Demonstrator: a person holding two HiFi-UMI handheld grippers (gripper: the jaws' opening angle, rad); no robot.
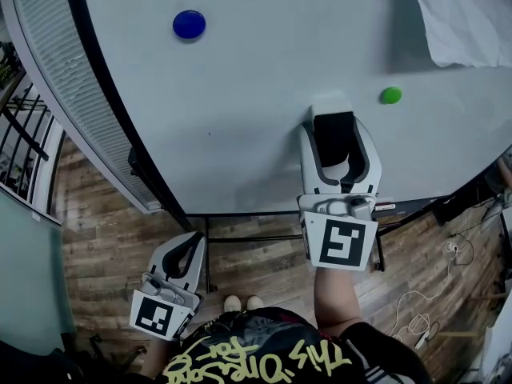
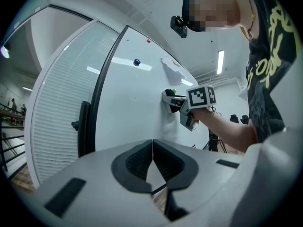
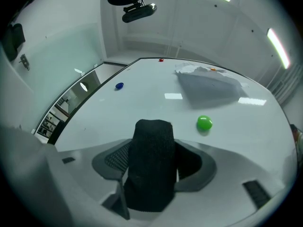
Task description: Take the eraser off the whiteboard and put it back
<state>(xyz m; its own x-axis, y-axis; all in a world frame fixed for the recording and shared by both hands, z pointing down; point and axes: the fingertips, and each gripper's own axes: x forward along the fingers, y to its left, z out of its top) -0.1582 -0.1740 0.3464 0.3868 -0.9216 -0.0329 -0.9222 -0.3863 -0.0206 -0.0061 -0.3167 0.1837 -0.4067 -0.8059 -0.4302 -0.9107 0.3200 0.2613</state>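
Observation:
The eraser [image 1: 334, 138], black felt with a white body, is held between the jaws of my right gripper [image 1: 336, 126], which is shut on it. It sits at the whiteboard [image 1: 264, 62], low and right of middle; I cannot tell whether it touches the surface. In the right gripper view the eraser [image 3: 151, 160] stands upright between the pads of the right gripper [image 3: 154, 150], its felt side facing the camera. My left gripper [image 1: 189, 250] hangs low below the board's bottom edge, shut on nothing; in its own view the left gripper [image 2: 152, 151] has its pads pressed together.
On the board are a blue magnet [image 1: 189, 24], a green magnet [image 1: 390, 95] just right of the eraser, and a sheet of paper [image 1: 464, 18] at the upper right. The board's dark frame [image 1: 152, 174] and stand are over a wooden floor, with cables [image 1: 416, 318] at the right.

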